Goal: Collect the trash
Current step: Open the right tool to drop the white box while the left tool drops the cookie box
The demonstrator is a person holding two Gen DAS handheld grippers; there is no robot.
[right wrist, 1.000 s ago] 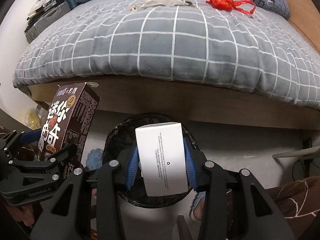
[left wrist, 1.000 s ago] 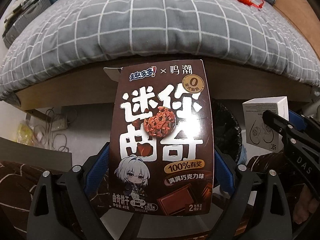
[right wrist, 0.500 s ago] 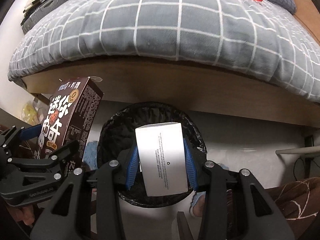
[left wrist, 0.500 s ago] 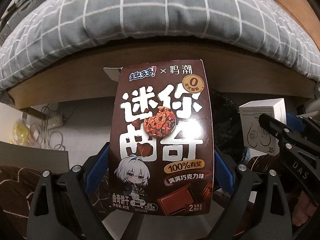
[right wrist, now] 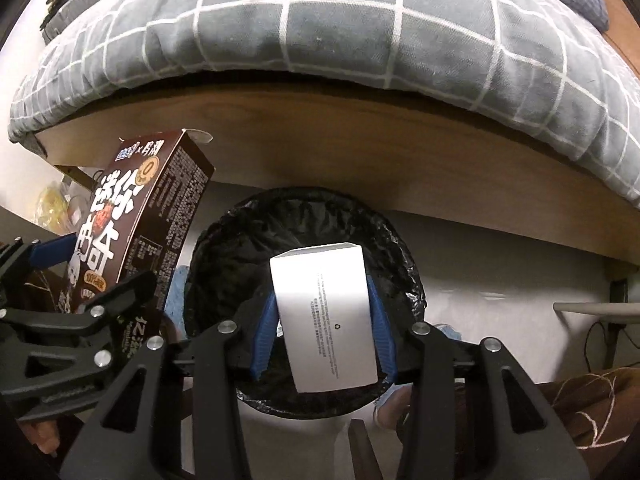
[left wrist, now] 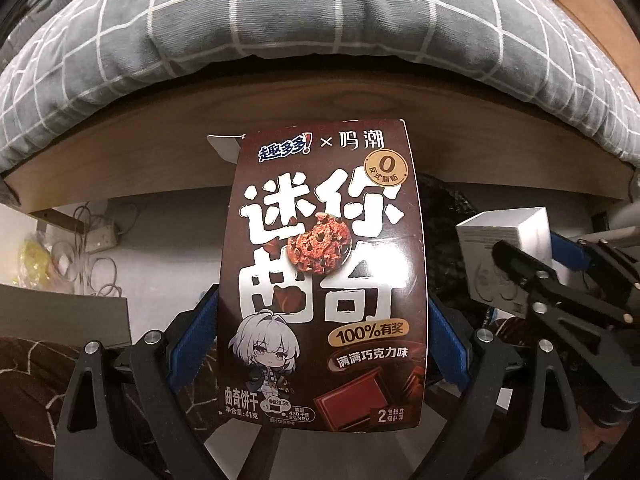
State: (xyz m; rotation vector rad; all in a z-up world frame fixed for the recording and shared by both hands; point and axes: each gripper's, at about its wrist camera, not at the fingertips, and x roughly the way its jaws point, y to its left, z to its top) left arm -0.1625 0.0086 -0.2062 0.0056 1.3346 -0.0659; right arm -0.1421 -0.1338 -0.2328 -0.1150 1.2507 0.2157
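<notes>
The left gripper (left wrist: 320, 344) points level toward the wooden bed frame (left wrist: 320, 108); its blue fingers (left wrist: 196, 332) clamp the sides of an upright brown cookie box (left wrist: 324, 280), beside the bin. The right gripper (right wrist: 326, 332) tilts down over the black-lined trash bin (right wrist: 404, 280); its fingers (right wrist: 264, 328) grip a white box (right wrist: 324, 316) above the bin's opening; a grey checked duvet (right wrist: 320, 28) overhangs the frame.

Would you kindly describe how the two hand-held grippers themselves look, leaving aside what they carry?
Both look alike. The left hand-held gripper and right hand-held gripper have matte black angular frames with triangular cut-outs and round silver screw heads. Their fingers carry ribbed blue pads. Small pale lettering marks the frames, too blurred to read. No cables or sleeves show on them.
</notes>
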